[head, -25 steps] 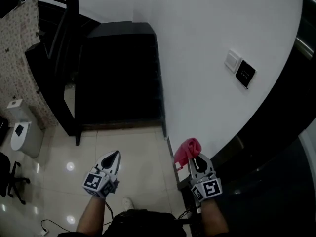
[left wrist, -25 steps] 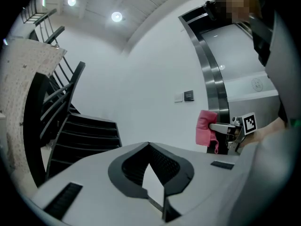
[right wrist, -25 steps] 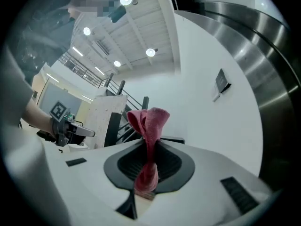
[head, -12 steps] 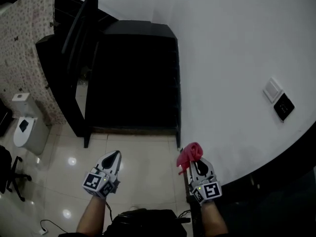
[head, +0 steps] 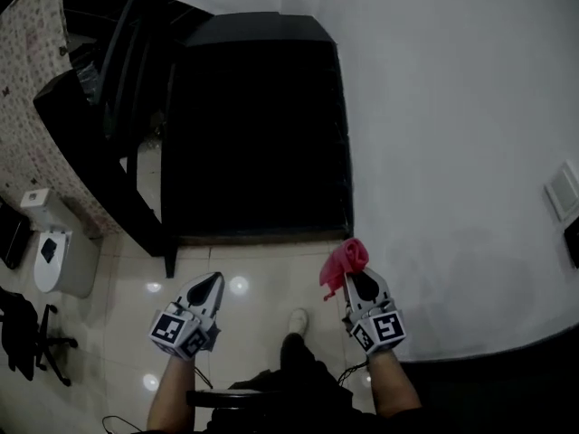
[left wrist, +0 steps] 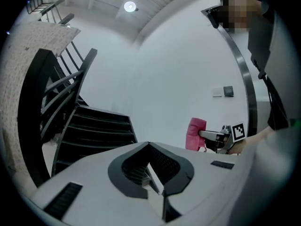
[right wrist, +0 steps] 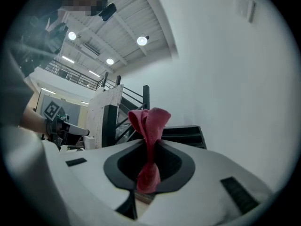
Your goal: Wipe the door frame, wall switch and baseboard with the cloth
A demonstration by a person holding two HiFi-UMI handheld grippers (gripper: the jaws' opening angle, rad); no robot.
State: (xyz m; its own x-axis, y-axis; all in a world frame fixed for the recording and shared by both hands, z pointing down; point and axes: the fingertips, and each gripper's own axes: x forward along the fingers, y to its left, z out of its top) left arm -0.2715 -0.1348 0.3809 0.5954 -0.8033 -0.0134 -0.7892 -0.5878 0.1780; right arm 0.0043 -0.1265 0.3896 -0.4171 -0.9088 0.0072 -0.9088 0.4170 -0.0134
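Note:
A bunched pink cloth [head: 343, 262] sticks out of my right gripper [head: 356, 281], which is shut on it; the same cloth [right wrist: 149, 140] stands up between the jaws in the right gripper view. It hangs close to the white wall [head: 452, 134], just past the foot of the black staircase [head: 253, 125]. My left gripper [head: 208, 286] is shut and holds nothing, over the glossy tiled floor [head: 262, 287]. The wall switch [head: 563, 191] shows at the far right edge, with a dark panel [head: 574, 242] below it. In the left gripper view the cloth [left wrist: 195, 133] and the switch [left wrist: 217, 92] are small at the right.
A black stair rail [head: 127, 107] slopes at the left beside a patterned wall panel [head: 36, 80]. A white bin [head: 59, 256] and a black chair base [head: 32, 342] stand on the floor at the left. My shoe [head: 296, 321] is between the grippers.
The view has swung left: the switch has slid from mid-right to the far right edge and the staircase now fills the centre. Both grippers keep their places, the cloth still held.

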